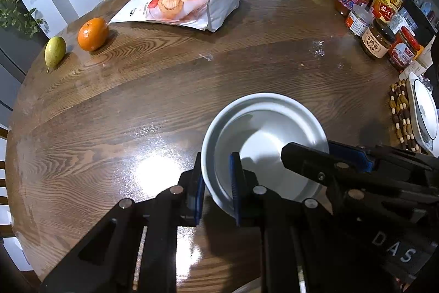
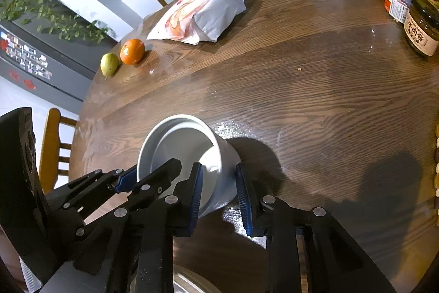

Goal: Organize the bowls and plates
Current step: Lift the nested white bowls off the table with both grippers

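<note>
I am gripping the white bowl [image 1: 263, 144] with both claws at once. My left claw [image 1: 216, 183] is pinching the bowl's rim at its seven o'clock edge, one blue pad outside, one inside. My right claw [image 2: 218, 194] is straddling the opposite wall, narrow, its pads pressing either side (the bowl is tipping toward ten o'clock in that view). The bowl is sitting near the table's [image 1: 137, 106] six o'clock edge. An orange [image 1: 92, 34] and a pear [image 1: 55, 51] are lying at ten o'clock, jars [image 1: 377, 39] at two.
</note>
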A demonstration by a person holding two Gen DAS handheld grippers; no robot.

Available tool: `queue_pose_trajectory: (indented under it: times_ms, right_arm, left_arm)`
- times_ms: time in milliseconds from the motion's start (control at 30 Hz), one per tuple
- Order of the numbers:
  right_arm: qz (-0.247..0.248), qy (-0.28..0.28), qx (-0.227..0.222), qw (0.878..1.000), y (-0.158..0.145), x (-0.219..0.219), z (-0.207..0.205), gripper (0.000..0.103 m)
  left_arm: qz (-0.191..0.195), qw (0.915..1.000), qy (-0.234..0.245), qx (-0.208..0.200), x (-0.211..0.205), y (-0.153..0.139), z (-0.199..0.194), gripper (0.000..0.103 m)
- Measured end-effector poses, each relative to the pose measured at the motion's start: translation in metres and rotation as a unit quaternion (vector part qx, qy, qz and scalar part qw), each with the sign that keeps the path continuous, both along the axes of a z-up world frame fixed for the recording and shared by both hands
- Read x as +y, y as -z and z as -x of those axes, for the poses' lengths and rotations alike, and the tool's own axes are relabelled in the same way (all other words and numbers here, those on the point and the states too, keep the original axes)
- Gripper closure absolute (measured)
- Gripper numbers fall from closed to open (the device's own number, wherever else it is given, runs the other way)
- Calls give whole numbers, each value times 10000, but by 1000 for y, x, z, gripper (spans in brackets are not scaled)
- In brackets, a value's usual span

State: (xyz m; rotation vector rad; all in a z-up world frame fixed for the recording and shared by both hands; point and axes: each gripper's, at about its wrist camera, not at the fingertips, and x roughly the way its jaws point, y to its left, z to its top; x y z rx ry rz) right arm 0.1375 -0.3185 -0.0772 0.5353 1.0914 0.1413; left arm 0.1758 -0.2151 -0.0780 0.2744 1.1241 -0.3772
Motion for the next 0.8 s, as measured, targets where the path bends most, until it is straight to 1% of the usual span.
queue_pose_trajectory:
  times_ms: [333,800]
  right_arm:
    - [-15,23,-33,10000,-1,-2,1,77]
    - [131,20,-143,9998,-6,2,4,78]
  left_arm:
    - [-26,10000,10,-19,-1,0,0,88]
    - [-3,10000,-10,-69,1,-2,2,89]
